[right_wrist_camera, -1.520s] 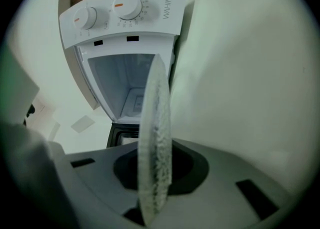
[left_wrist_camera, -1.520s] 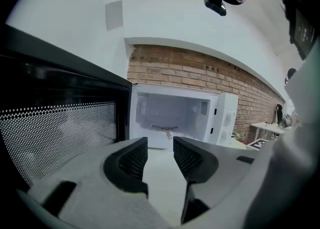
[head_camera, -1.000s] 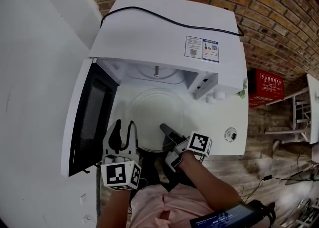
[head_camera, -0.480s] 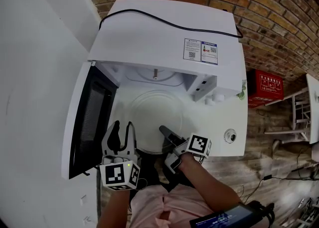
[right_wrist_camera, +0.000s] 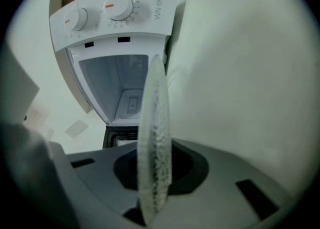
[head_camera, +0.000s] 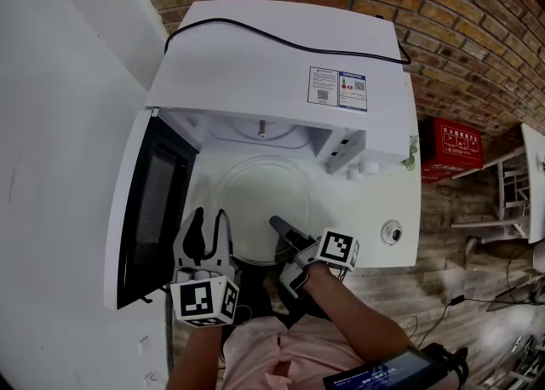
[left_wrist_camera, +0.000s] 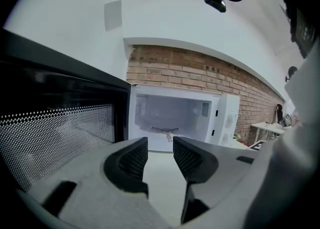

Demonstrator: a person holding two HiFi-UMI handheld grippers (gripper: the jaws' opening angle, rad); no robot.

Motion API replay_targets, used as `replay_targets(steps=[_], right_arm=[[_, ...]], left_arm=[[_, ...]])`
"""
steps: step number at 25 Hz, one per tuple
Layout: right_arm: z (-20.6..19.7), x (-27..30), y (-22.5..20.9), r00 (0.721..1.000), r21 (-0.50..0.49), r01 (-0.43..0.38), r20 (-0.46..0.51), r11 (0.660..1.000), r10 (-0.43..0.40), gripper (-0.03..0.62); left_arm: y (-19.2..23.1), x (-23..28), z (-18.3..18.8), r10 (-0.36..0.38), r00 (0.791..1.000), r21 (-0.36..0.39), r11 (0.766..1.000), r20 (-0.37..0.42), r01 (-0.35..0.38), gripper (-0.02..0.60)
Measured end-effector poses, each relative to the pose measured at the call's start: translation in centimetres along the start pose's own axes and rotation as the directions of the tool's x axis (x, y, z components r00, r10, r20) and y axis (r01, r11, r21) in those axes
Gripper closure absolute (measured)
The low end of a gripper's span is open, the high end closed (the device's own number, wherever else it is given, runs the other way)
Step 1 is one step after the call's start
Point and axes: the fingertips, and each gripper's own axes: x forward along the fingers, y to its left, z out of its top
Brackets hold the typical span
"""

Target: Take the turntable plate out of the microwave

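Right gripper clamps the round clear glass turntable plate, already outside the white microwave; left gripper gapes empty.

- You are in what looks like a staged test room or studio corner, not a lived-in kitchen.
- A bare red brick wall runs ahead of you and meets a plain white wall on the left.
- The white microwave sits on a white tabletop, with its black power cord draped over its top.
- Its two dials and printed stickers mark it as an ordinary household appliance.
- The floor is wood planking, with a loose cable lying across it.
- A red box sits at the foot of the brick wall, its print too small to read.
- A second white table on thin metal legs stands at your right edge.
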Motion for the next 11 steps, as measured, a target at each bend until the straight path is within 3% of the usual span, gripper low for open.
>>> replay_targets(steps=[11], right_arm=[[-0.03, -0.19, -0.18, 1.0, 0.015, 0.021, 0.002, 1.0, -0.021, 0.563]], left_arm=[[-0.08, 0.1, 0.16, 0.002, 1.0, 0.002, 1.0, 0.003, -0.002, 0.419]])
